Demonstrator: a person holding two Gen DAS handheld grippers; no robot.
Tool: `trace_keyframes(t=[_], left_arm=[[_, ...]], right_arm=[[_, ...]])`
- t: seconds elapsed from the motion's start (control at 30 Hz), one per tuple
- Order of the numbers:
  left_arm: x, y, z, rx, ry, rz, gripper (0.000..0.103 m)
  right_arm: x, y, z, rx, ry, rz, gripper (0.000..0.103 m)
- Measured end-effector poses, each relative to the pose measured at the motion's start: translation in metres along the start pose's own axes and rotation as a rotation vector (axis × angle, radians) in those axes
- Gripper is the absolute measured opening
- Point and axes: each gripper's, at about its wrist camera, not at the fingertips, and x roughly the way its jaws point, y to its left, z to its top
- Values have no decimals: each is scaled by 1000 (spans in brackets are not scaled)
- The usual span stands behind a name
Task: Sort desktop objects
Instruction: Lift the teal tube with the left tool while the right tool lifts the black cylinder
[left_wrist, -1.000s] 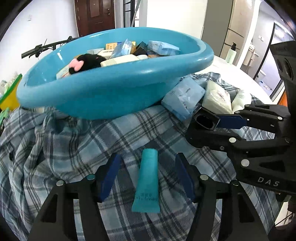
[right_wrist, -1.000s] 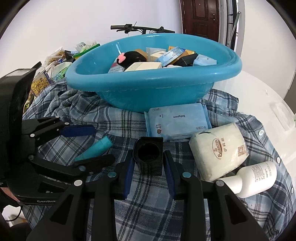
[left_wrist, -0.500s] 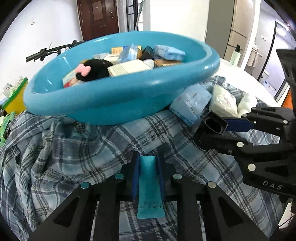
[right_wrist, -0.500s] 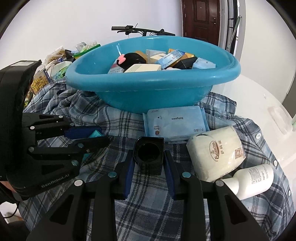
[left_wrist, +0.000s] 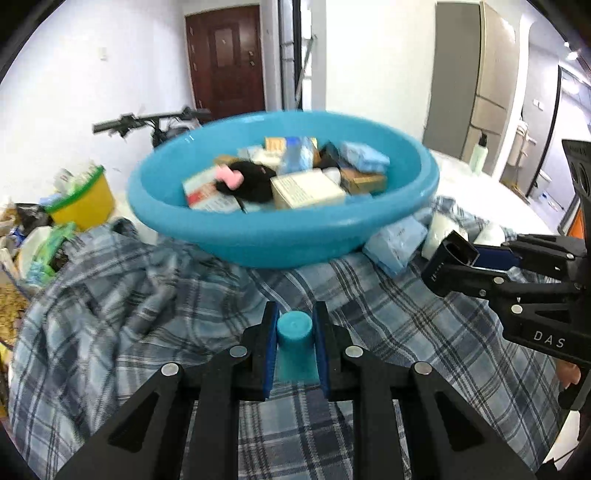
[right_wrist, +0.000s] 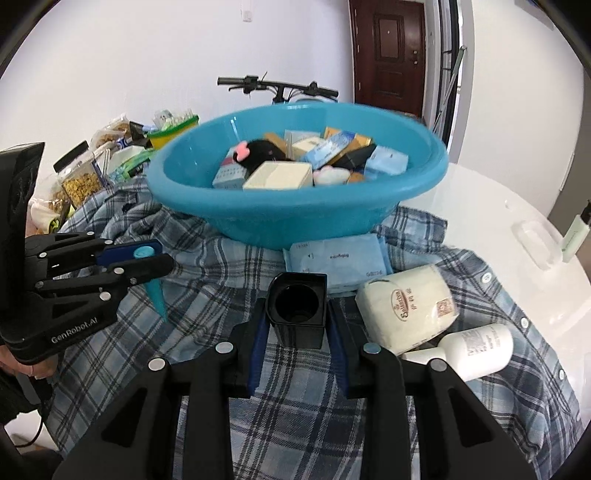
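Both grippers were clamped: the left gripper (left_wrist: 294, 345) on a tube (left_wrist: 294, 343), the right gripper (right_wrist: 297, 328) on a black cup (right_wrist: 297, 308). The tube, pinched near its cap at lower centre, could slip before reaching the basin (left_wrist: 295, 236).

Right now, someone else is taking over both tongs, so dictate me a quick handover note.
Left tongs: shut on the teal tube, cap end forward, lifted off the plaid shirt.
Right tongs: shut on the black square cup, mouth facing the camera.
Blue basin: sits on the shirt, already holding boxes, packets and a black plush toy.
Left on the shirt: blue wipes pack, white tissue pack, white bottle.
Done: both items gripped.
Left: probably drop both into the basin, then gather the other three.
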Motion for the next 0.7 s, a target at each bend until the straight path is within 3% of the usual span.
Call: trace_keyframes(t=[0.27,0.7], left_arm=[[-54,2,9,-40,-179,64,20],[-127,-1,36,-118,-374,159,20]], right_arm=[[-33,16,7,-22,-102,-26,29],[-111,37,38,-17,-362,-78,29]])
